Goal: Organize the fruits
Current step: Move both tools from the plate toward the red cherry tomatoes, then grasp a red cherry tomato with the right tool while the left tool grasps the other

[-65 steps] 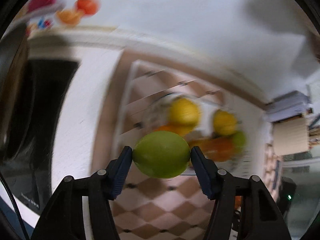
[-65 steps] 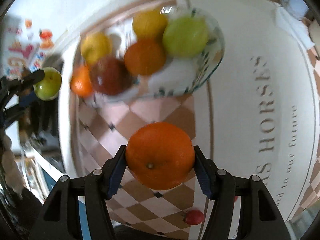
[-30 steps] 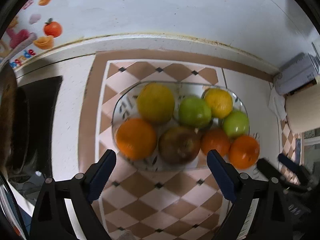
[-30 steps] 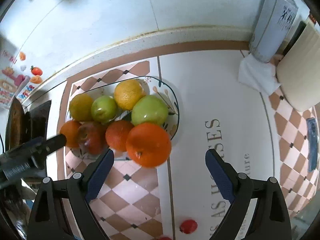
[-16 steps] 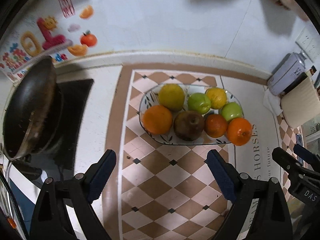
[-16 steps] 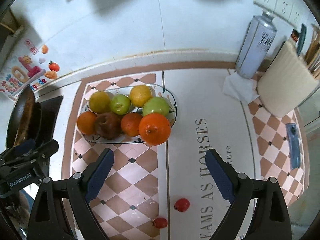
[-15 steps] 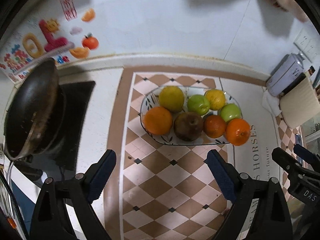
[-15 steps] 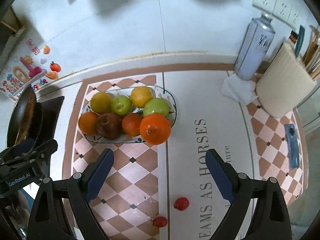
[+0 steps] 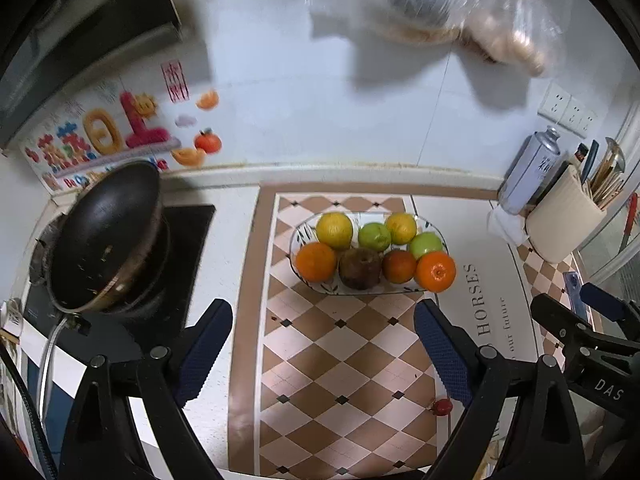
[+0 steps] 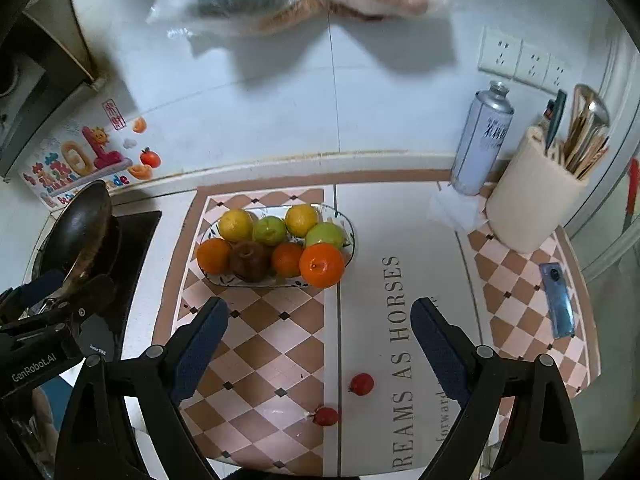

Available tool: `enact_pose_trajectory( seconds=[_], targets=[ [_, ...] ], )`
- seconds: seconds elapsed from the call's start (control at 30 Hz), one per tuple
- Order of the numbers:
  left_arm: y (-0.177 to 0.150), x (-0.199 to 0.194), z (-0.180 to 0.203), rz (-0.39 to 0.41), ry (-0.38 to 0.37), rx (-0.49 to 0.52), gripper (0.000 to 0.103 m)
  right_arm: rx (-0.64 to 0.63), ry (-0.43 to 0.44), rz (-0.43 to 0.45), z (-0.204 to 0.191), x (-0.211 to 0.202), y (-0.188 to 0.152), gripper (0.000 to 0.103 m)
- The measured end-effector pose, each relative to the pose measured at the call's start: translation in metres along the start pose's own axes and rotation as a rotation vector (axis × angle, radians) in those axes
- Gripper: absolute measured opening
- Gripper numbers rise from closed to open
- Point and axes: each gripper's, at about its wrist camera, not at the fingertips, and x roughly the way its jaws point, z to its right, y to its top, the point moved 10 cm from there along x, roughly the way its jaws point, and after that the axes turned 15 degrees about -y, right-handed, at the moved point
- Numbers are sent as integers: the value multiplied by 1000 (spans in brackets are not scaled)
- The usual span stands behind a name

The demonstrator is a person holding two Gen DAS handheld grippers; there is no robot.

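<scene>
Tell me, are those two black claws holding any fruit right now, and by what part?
Nothing is held. The left gripper and the right gripper are both open and empty, apart from the fruit, which sits in the glass dish.

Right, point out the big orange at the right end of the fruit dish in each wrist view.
Left wrist: the big orange sits right of center, at the glass dish's right end.
Right wrist: the same orange lies near center, just left of the mat's lettering.
Shared landmark: the silver spray can at the wall.
</scene>
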Motion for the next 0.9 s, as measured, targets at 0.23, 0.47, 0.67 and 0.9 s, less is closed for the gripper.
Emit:
enact_pose_trajectory(
  seconds=[0.23,0.47,0.67,0.9],
  targets=[
    [-5,-30,15,46,-4,38,93,10,16,43,4,-32,-5,95],
    [-12,-31,22,49,-26,24,93,67,90,-13,8,-20,-15,95],
    [-28,7,25,-41,24,37,93,126,72,-210,40,67,-59,95],
    [-81,98,25,-277,96,46,93,154,118,-480,40,177,-140,71]
  ],
)
